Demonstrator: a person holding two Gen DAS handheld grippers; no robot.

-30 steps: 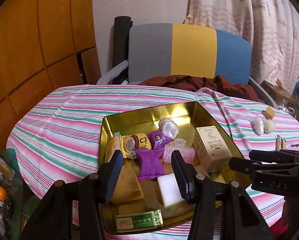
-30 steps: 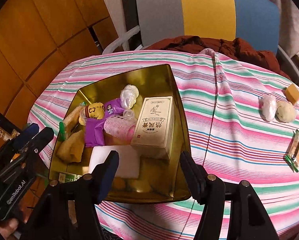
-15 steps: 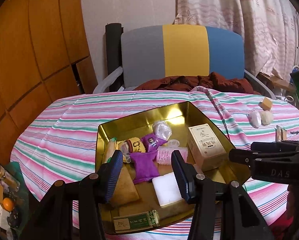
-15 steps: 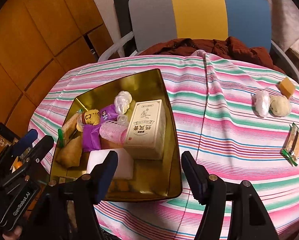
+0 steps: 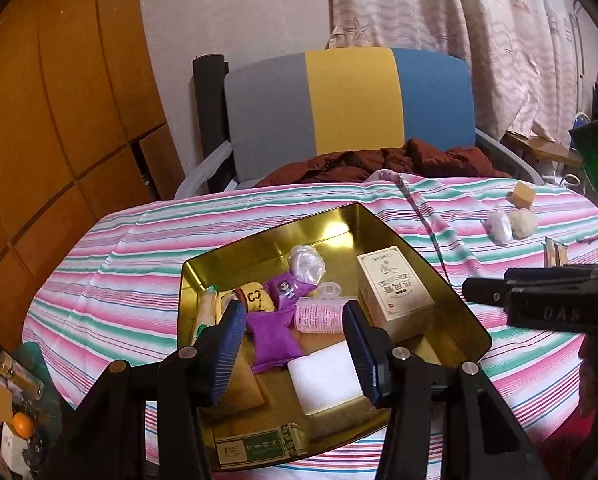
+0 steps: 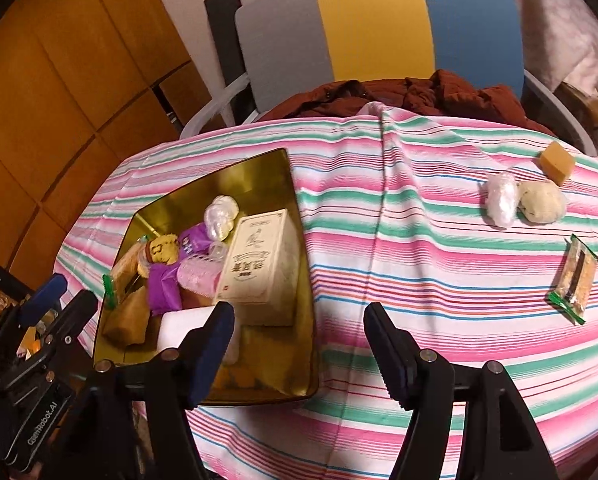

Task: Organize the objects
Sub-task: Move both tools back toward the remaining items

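In the left wrist view, the left hand-held gripper (image 5: 295, 322) hangs with its jaws wide and empty at lower centre, above the gold tray (image 5: 451, 300) on the striped tabletop (image 5: 111, 276). Inside the tray, a purple pouch (image 5: 273, 340) lies with its long axis running from the lower edge toward the upper right; a pink hair roller (image 5: 319, 314) lies crosswise beside it, and a cream box (image 5: 393, 292) lies flat, its long axis pointing up the frame. Only this view shows the green packet (image 5: 255, 450) at the tray's near edge.

In the right wrist view, the right hand-held gripper (image 6: 299, 346) is also spread wide and empty, over the tray's right rim. Here the far-right items show clearly: a white wrapped ball (image 6: 501, 198) touching a beige ball (image 6: 543, 202), a yellow block (image 6: 557, 162) just behind them, and a green-edged snack bar (image 6: 575, 278) lying lengthwise up the frame.
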